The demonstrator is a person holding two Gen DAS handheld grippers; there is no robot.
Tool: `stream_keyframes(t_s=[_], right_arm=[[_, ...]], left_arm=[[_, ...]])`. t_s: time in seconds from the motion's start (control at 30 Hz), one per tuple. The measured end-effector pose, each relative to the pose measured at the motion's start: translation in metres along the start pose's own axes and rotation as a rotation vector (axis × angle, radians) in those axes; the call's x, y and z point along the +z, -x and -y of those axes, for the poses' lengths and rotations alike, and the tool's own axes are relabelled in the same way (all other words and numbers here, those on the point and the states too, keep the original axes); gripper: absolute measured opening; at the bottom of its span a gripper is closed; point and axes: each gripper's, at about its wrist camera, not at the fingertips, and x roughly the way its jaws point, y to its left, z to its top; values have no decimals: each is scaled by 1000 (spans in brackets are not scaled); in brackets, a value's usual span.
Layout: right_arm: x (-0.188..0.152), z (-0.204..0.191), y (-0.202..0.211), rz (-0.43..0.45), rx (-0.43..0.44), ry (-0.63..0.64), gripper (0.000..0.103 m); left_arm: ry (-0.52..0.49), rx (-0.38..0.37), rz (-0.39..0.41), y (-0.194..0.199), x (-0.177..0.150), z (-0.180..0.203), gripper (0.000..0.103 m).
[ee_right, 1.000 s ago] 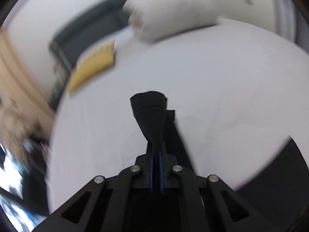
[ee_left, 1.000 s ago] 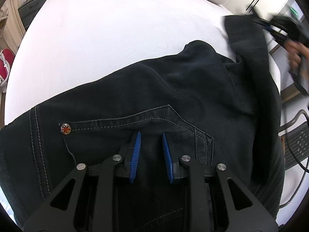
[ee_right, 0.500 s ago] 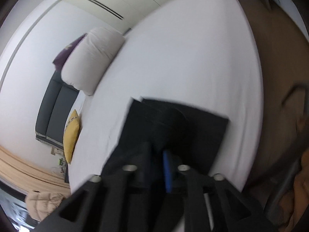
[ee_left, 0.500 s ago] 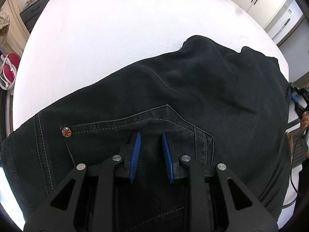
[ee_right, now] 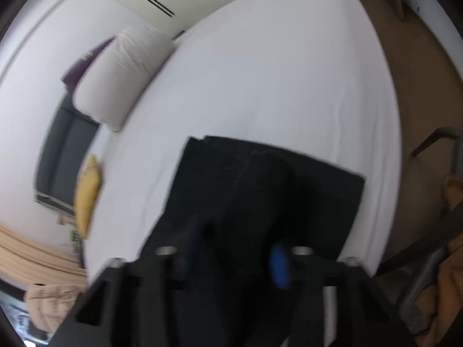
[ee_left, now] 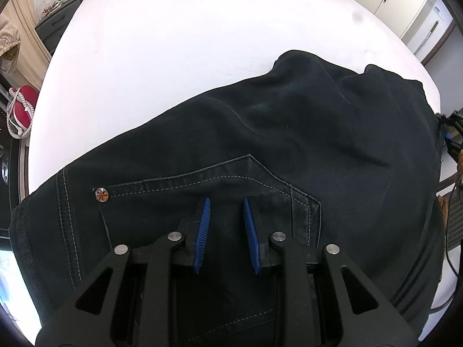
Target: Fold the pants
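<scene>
At the far left of the left wrist view, red shoes [ee_left: 21, 112] sit on the floor beside the bed [ee_left: 173, 43], whose white sheet fills the upper part of the view. The black pants [ee_left: 289, 144] lie spread across the near part of the bed, with a back pocket [ee_left: 202, 196] outlined in pale stitching and a small metal rivet [ee_left: 102, 195] at its left corner. The left gripper [ee_left: 225, 212] hangs over that pocket with its blue fingers [ee_left: 204, 225] parted by a moderate gap and nothing between them; whether the tips touch the cloth cannot be told. Further right the fabric bunches into soft ridges, and the right edge of the pants runs out of view at the rim (a sliver of dark gear shows there, too small to identify).

The right wrist view is blurred. At its left a yellow cushion [ee_right: 86, 193] lies at the far bed edge, with a white pillow [ee_right: 121, 78] above it. A folded rectangular end of the pants [ee_right: 260, 190] lies flat on the sheet in the middle. The right gripper [ee_right: 240, 248] sits low over that dark cloth; only one blue finger [ee_right: 279, 266] shows, the other lost against the black fabric, so I cannot tell whether it grips or has let go.
</scene>
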Motion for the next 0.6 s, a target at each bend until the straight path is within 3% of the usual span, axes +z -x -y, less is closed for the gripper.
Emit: stream_keyframes(t_s=[0.13,0.3,0.4,0.5,0.53,0.6], right_arm=[[4,18,19,37,-68,9,8],[7,63,43,52,-108,-83,10],[6,65,52,55,-134,-49,14],[10,62,57,78,-118,-25,33],[12,64,61,93,-90,-41,50],[16,65,69,133,-59,-40,56]], left_arm=[[0,-1,2,-2,0,3,24],[-4,2,7,-9,-7,3,24],[-4,5,10,-11,-10,3,24],[-5,5,13,-8,-12,0,24],[-5,3,14,-9,-12,0,24],[-3,-1,16,-8,-13,-2,24]])
